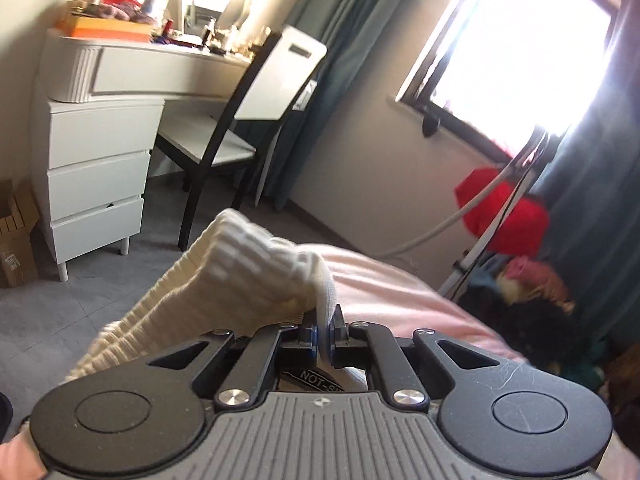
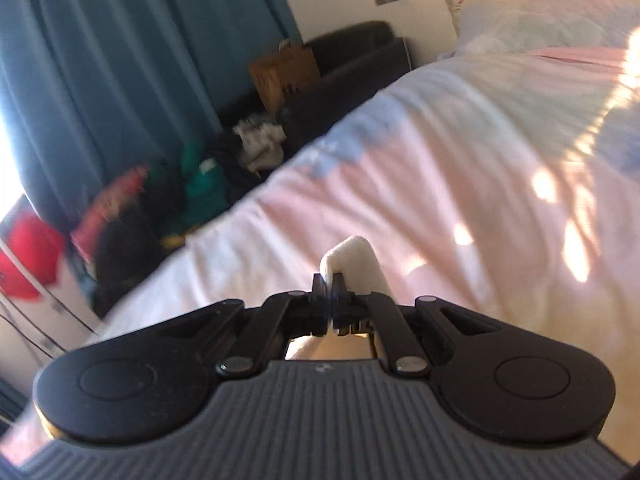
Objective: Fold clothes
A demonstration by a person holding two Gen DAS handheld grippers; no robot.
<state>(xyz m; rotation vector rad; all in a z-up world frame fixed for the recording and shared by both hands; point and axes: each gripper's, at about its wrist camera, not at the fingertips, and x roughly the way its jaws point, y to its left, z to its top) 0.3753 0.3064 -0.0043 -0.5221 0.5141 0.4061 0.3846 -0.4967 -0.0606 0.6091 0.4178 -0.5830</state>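
A cream ribbed knit garment is pinched in my left gripper, whose jaws are shut on its edge; the knit bunches up and hangs off to the left, above the pink bedspread. My right gripper is shut on another cream edge of the garment, held above the bed. The rest of the garment is hidden below both grippers. The right wrist view is blurred.
A white dresser and a white chair stand on the grey floor at left. Teal curtains and a bright window lie beyond. A pile of clothes and a red item sit beside the bed. A pillow lies at the head.
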